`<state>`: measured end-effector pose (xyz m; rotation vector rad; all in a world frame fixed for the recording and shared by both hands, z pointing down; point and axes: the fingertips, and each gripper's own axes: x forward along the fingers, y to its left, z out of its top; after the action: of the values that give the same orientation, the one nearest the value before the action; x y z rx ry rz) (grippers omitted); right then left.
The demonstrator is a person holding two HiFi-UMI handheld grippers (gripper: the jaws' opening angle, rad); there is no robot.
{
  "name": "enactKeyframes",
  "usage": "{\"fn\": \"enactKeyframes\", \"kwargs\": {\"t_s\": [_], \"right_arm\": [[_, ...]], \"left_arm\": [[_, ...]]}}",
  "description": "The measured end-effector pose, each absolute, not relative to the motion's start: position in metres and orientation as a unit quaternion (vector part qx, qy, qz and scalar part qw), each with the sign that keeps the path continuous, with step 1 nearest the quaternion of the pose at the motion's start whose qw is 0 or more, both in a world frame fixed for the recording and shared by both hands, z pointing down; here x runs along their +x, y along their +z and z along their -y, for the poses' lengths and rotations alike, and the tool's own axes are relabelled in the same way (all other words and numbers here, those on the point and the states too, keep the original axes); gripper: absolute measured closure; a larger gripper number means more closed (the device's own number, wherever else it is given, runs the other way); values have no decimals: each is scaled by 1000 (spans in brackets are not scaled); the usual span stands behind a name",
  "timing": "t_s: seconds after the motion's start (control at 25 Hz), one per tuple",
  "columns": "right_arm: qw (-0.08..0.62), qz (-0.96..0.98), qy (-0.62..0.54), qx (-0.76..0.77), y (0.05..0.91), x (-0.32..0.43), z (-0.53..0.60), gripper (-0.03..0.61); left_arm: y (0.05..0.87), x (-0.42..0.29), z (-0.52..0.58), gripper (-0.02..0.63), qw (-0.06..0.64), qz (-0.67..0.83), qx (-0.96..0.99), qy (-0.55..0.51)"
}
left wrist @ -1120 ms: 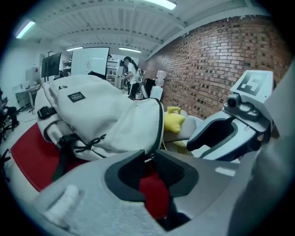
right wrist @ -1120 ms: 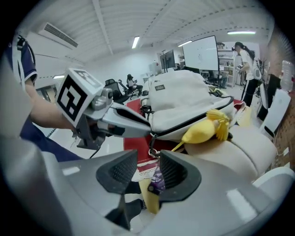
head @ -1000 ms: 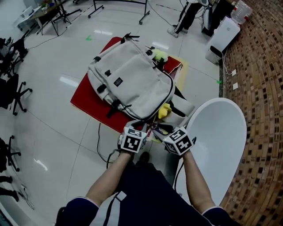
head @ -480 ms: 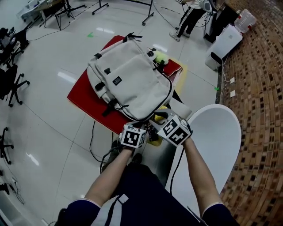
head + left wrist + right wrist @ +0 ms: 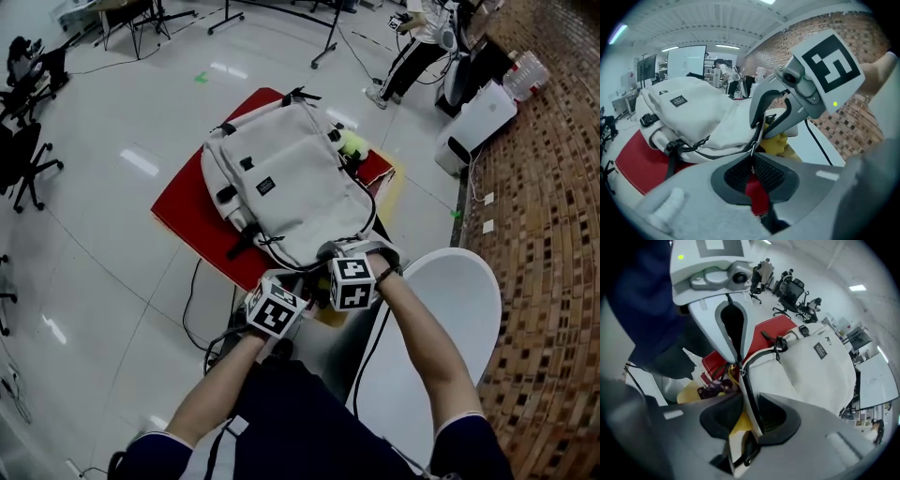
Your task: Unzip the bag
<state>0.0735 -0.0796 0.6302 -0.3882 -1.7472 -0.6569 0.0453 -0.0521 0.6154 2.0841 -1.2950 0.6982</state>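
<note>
**Left claw** [image 5: 752,160]: pads pinched on the thin metal pull [image 5: 752,148] at the bag's near corner.

**Right claw** [image 5: 743,416]: jaws closing. The black zip edge [image 5: 749,394] stands between them, lying against one pad, with the other pad apparently still clear.

**Bag** [image 5: 281,192]: pale canvas, straight ahead of both claws, flat on a red mat [image 5: 183,214].

**Handling (judged):** soft, light, likely to bunch. Best held by the fabric beside the zip while the pull is drawn along the zip.

**Marks:** small dark patch [image 5: 678,100] on the front, print too small to read. No other writing legible.

side by side, left claw [image 5: 752,161] pinches the zipper pull [image 5: 752,149] while right claw [image 5: 747,402] is closing around the bag edge [image 5: 746,379].
</note>
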Motion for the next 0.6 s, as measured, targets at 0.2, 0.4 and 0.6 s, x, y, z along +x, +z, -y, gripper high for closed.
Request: {"fn": "enactKeyframes", "kwargs": {"t_s": [0.2,0.4,0.6], "right_arm": [[557,779,-255,-132,613,73,86,509],[546,798,-234,-104,601,76,92,517],[538,813,-207,-82,602,80,89,518]], "left_arm": [[611,19,54,589,268,498,777,278],[614,-22,55,589,264,516,760,294],[619,-50,60,584,256,513,755,319]]}}
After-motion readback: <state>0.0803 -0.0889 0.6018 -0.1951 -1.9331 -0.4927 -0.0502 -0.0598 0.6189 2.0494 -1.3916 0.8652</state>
